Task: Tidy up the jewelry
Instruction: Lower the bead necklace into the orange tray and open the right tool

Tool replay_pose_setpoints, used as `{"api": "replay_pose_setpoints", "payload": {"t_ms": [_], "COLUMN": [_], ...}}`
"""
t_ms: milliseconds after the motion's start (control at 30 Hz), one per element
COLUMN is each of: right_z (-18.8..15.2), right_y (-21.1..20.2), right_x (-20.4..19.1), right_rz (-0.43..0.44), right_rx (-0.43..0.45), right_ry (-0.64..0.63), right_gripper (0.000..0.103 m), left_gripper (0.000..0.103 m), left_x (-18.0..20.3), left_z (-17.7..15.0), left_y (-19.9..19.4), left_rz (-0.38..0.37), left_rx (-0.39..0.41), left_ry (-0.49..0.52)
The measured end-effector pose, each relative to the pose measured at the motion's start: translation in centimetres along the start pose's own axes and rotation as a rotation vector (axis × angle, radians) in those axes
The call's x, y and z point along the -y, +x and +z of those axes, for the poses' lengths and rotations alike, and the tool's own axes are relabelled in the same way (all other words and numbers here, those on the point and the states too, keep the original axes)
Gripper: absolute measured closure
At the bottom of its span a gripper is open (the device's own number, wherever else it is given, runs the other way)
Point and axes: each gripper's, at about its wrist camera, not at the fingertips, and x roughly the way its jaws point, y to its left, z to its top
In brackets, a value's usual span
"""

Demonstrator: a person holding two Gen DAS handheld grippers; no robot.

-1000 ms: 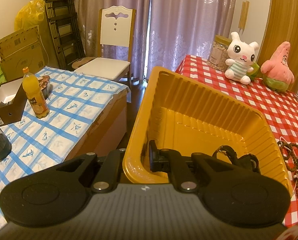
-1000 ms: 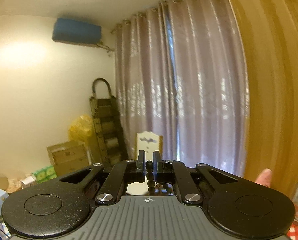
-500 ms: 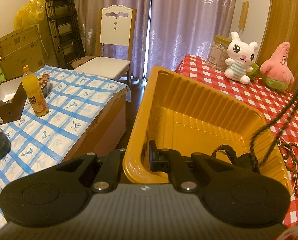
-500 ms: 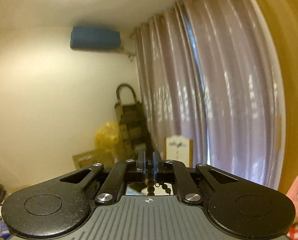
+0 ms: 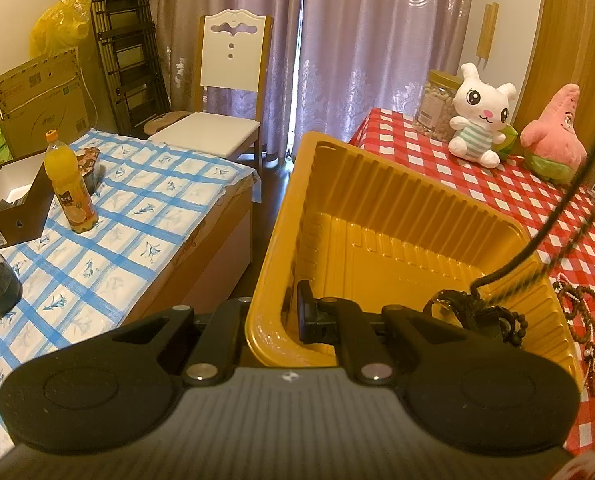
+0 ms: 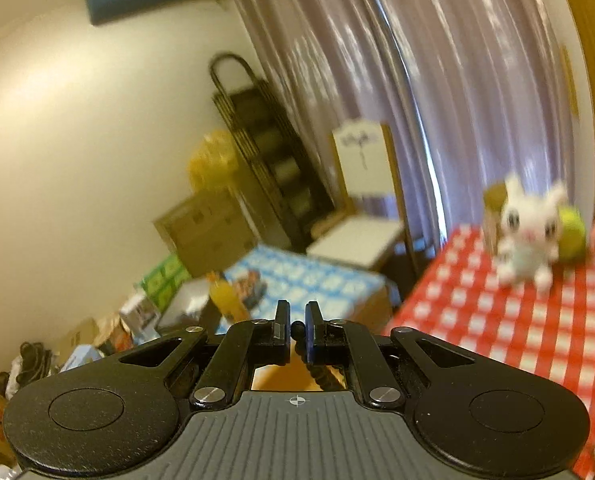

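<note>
— Grip on the left hand-held gripper [image 5: 293, 312]?
— Clenched on the near wall of the ribbed mustard-yellow plastic tray [image 5: 397, 216], one finger inside and one outside. The tray is tilted, its far end raised over the gap between the two desks.
— And the right hand-held gripper [image 6: 296, 330]?
— Clenched on a dark beaded necklace [image 6: 297, 327]; a bead sits between the pads and the string drops below them. That view is blurred.
— Where does the necklace go?
— In the left view its long dark strand [image 5: 553, 216] comes in from the upper right and reaches down into the tray, meeting a small heap of dark jewellery [image 5: 477, 316] in the near right corner.
— Anything outside the tray?
— Brown bead strings [image 5: 585, 312] lie on the red-and-white checked desk [image 5: 437, 168], just right of the tray. A white plush rabbit [image 5: 479, 120] and pink plush starfish [image 5: 555, 132] sit at the far end.
</note>
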Motion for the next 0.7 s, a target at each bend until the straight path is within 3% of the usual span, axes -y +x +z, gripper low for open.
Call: {"api": "replay_pose_setpoints", "payload": {"t_ms": [267,567,700], "right_z": [-6.2,-10.0,-10.5], "right_y": [4.5,7.3,8.2], "right_x": [4.6,5.5,5.0], "right_rz": [-0.072,-0.097,-0.148], "right_rx": [-0.147,-0.249,-0.267], "right_ry": [0.112,0.109,0.055], "right_gripper": [0.096,0.096,0.093], "left_gripper": [0.095,0.095,0.095], "left_x": [-0.1,-0.1,-0.2], "left_z": [-0.1,-0.2,-0.1], "left_y": [0.0,0.0,0.1], "left_rz": [0.001,0.001,0.001], "left_rx": [-0.004,-0.006,-0.009], "left_ry": [-0.004,-0.003,-0.004]}}
